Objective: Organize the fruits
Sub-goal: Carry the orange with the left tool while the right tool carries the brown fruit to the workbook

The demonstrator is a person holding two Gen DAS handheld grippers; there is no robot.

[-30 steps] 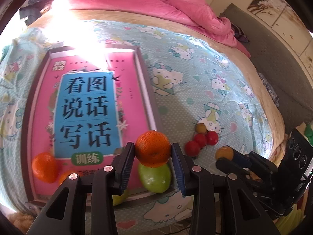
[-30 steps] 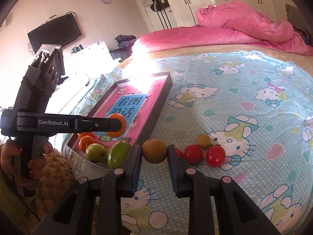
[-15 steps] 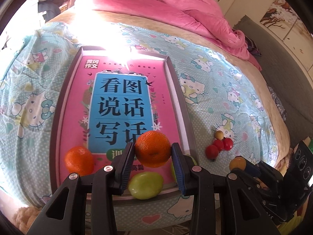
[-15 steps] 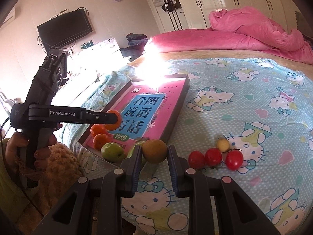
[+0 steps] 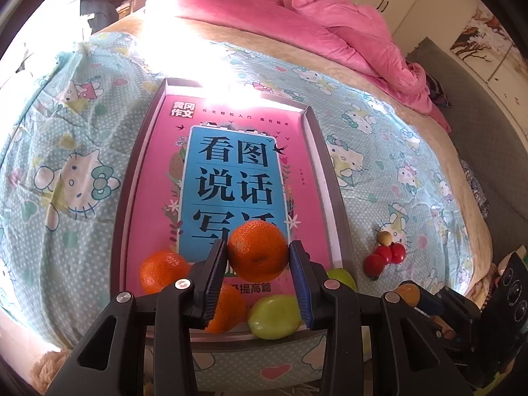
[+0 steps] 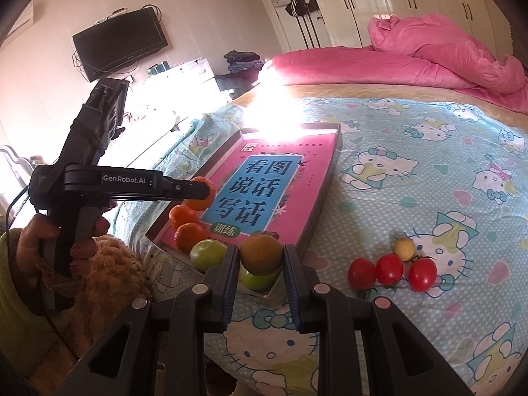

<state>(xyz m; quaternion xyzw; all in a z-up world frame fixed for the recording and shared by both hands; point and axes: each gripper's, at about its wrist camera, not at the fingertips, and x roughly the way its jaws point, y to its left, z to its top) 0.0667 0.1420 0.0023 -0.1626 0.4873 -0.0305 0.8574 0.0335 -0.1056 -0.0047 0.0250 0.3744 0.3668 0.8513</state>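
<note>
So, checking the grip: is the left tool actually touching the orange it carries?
Touching. The left wrist view shows both pads of the left tool pressed against the orange.

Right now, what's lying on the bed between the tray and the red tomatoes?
Nothing: in the right wrist view, only bare bedsheet lies between the tray and the red tomatoes.

"看图说话写话" on pink book [image 5: 227, 178]; "GenRobot.AI" on left tool [image 6: 204, 191].

The book cover [image 5: 231, 178] looks like glossy paper. The bedsheet [image 6: 429, 178] is matt printed cloth, the pink blanket [image 6: 429, 56] plushy. The tangerine [image 5: 257, 254] has dimpled skin; the cherry tomatoes [image 6: 389, 269] are smooth and shiny.
</note>
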